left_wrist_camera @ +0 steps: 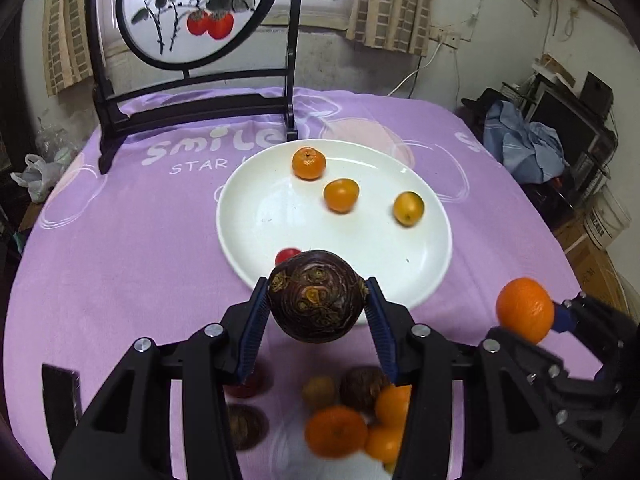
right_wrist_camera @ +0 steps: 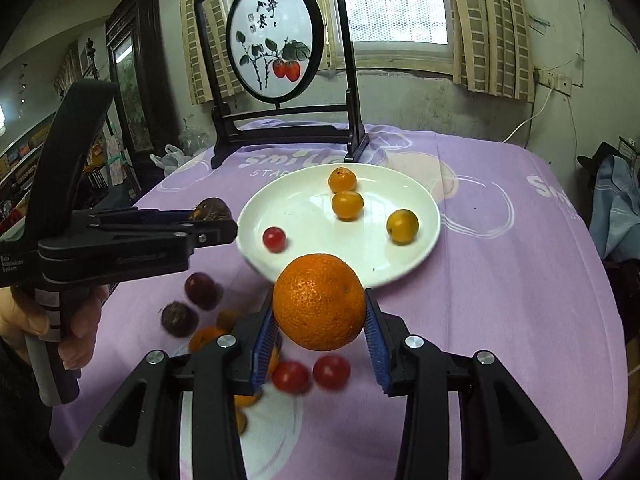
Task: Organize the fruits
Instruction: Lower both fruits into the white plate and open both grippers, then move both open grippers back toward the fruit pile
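Note:
My left gripper (left_wrist_camera: 317, 282) is shut on a dark brown round fruit (left_wrist_camera: 318, 304), held above the near rim of the white plate (left_wrist_camera: 256, 236). My right gripper (right_wrist_camera: 319, 295) is shut on a large orange (right_wrist_camera: 320, 304), also lifted in front of the plate (right_wrist_camera: 304, 208). On the plate lie a mandarin (left_wrist_camera: 308, 164), two small yellow-orange fruits (left_wrist_camera: 341, 195) and a cherry tomato (right_wrist_camera: 274, 239). Loose on the purple cloth below the grippers are several fruits: oranges (left_wrist_camera: 336, 432), dark fruits (right_wrist_camera: 202, 290) and two cherry tomatoes (right_wrist_camera: 331, 372).
A black stand with a round painted screen (left_wrist_camera: 192, 40) rises at the back of the table, just behind the plate. A hand (right_wrist_camera: 76, 332) holds the left gripper's handle. Boxes and clothes (left_wrist_camera: 528, 144) crowd the floor past the table's right edge.

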